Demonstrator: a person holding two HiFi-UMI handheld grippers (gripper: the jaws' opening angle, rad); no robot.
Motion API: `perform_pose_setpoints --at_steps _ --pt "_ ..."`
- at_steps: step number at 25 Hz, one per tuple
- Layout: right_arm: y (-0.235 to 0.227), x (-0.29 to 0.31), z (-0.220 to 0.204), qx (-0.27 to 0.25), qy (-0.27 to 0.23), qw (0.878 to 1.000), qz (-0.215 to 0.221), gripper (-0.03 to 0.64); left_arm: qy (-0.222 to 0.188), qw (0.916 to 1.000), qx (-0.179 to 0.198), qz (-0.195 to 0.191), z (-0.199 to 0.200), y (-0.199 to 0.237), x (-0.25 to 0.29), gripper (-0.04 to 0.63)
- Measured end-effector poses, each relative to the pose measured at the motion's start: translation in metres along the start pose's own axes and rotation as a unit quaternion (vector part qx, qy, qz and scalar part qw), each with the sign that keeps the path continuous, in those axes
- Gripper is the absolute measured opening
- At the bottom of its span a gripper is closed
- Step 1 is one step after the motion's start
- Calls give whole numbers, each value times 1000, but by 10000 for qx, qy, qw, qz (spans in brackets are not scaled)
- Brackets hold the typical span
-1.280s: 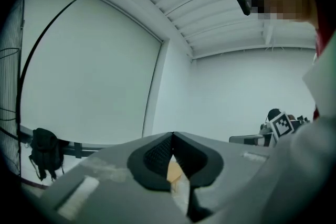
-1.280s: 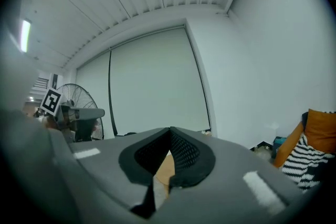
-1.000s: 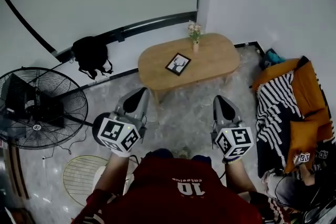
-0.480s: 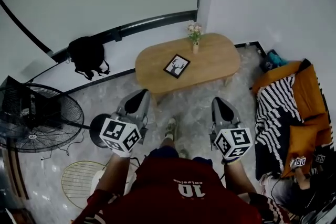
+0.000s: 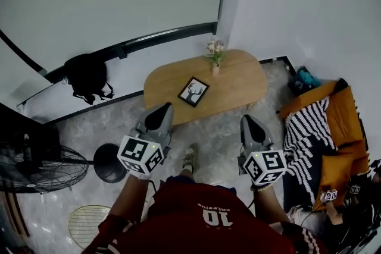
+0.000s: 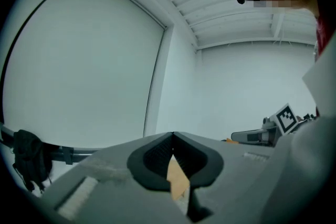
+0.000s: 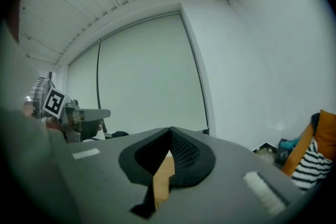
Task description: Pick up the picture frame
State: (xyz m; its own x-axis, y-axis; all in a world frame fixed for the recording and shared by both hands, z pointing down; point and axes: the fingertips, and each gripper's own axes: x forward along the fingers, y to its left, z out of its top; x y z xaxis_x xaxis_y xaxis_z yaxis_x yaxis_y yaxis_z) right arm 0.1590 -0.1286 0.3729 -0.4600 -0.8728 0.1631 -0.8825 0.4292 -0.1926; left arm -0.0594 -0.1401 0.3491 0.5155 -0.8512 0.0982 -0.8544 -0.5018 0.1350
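Head view: A person is standing on the floor, holding the left gripper (image 5: 163, 106) and the right gripper (image 5: 247, 119), both well short of the table (image 5: 238, 83). The picture frame (image 5: 193, 91) is lying flat on the table, closer to its left end than its right. A vase of flowers (image 5: 215, 57) is standing near the far edge.
Left gripper view: The left gripper (image 6: 172, 135) is keeping its jaws clenched together, gripping nothing.
Right gripper view: The right gripper (image 7: 170, 129) is likewise pressing its jaws together, empty.
Progress: Nothing seems done yet. Reaching the table, opening a gripper, then grasping and lifting the frame are all remaining.
Count: Two grippers, one picture frame, one table, one vase.
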Motion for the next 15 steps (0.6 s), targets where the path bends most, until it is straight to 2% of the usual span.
perform_pose_setpoints --at_steps 5,10,15 --pt "-5 46 20 -7 -21 10000 21 -12 -6 9995 267 -142 19 27 42 8" --pt "-7 69 24 -17 13 10000 1 -12 79 9984 507 -226 22 44 66 136" --pt "-15 87 24 -67 37 10000 -64 -12 229 9966 701 -358 12 56 89 153"
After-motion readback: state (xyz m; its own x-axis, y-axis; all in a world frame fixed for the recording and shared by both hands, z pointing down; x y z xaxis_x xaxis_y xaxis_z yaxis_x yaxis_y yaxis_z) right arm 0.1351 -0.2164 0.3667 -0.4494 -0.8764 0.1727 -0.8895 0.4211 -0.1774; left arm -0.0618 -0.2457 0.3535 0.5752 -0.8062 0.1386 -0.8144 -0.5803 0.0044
